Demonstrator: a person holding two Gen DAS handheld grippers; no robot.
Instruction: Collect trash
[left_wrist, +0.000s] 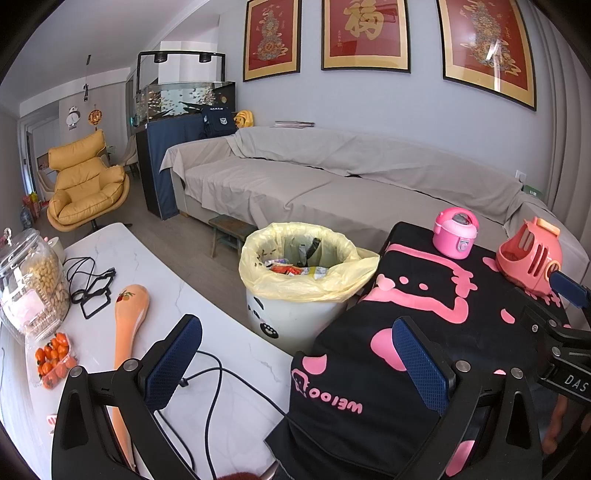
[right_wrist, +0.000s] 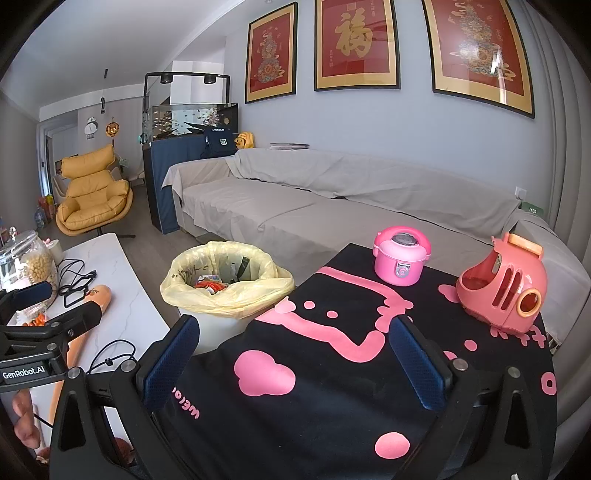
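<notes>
The trash bin (left_wrist: 295, 295), a white one lined with a yellow bag (left_wrist: 343, 280), stands on the floor between the white marble bench (left_wrist: 155, 266) on the left and the black cloth with pink shapes (left_wrist: 424, 332) on the right. Inside it I can see several wrappers and a dark piece, so some trash is already collected, I judge. On the black cloth there is no loose trash visible, only two pink toys: one toy rice cooker (right_wrist: 402, 256) and one toy house-like carrier (right_wrist: 504, 291), both at the far side. On the bench lie one glass jar of beans (left_wrist: 33, 280), one orange spoon-shaped object (left_wrist: 129, 325), one box of small orange fruits (left_wrist: 51, 360) and some black cables (left_wrist: 88, 284); none looks clearly like trash, so perhaps little is left. The left claw (left_wrist: 295, 365) is spread wide and holds nothing, near the bench edge. The right claw (right_wrist: 291, 365) is also spread and empty, above the black cloth. Behind all stands a grey covered sofa (right_wrist: 295, 199).
</notes>
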